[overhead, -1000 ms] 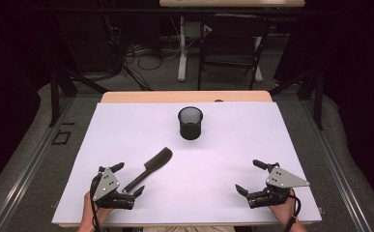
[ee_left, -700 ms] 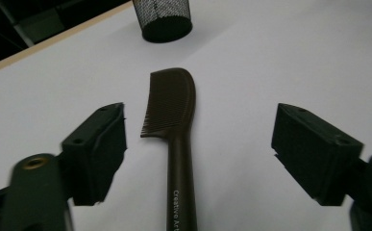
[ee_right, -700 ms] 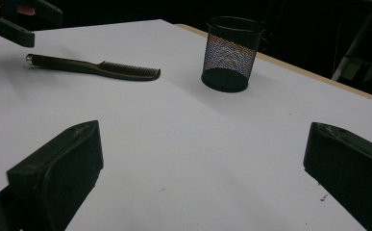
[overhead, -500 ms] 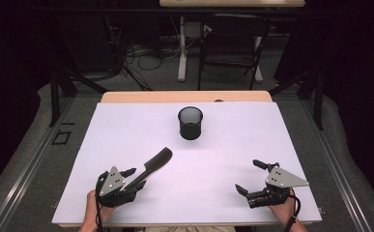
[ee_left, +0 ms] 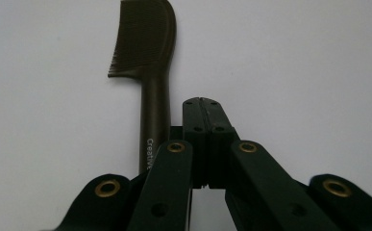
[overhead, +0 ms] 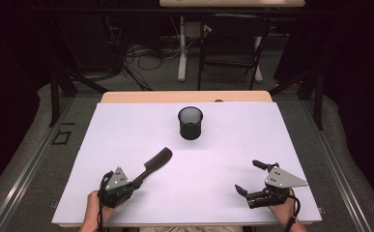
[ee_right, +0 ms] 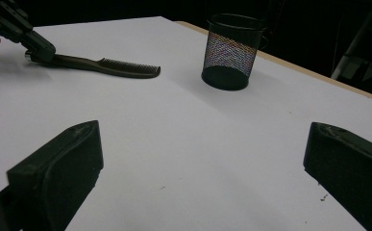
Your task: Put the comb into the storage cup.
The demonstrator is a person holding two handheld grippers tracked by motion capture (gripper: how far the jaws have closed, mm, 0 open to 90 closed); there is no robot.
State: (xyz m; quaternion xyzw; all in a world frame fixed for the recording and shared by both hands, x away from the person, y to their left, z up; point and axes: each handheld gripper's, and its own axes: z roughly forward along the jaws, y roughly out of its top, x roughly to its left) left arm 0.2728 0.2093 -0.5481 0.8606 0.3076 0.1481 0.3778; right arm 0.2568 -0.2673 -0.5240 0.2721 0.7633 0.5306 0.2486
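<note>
- High view: the white table (overhead: 126, 125) has a black mesh pen cup (overhead: 190, 123) standing upright near the far middle. A dark comb (overhead: 155, 162) lies flat at the near left, teeth end pointing away toward the cup but well apart from it.
- Same view: the left gripper (overhead: 135, 183) sits right at the comb's handle end, with the person's left hand (overhead: 95, 205) behind it. The right gripper (overhead: 246, 176) is over at the near right, well away from both comb and cup, and its two fingers are clearly spread.
- Left gripper view: this one's interesting. The left gripper (ee_left: 203, 102) has just been closing and its jaws are now pressed flat against each other, with nothing between them. The comb (ee_left: 150, 57) runs just beside them on the left of the frame, and its handle slips under the left linkage, so the jaws are together but not clamped on the comb. It lies flat on the table (ee_left: 294, 57).
- Right gripper view: the right gripper (ee_right: 203, 130) has its jaws wide apart over bare table. Farther off, the comb (ee_right: 111, 66) lies flat with the left gripper (ee_right: 42, 52) on its handle end. The mesh cup (ee_right: 229, 53) stands to the right of the comb's tip, not touching it.
</note>
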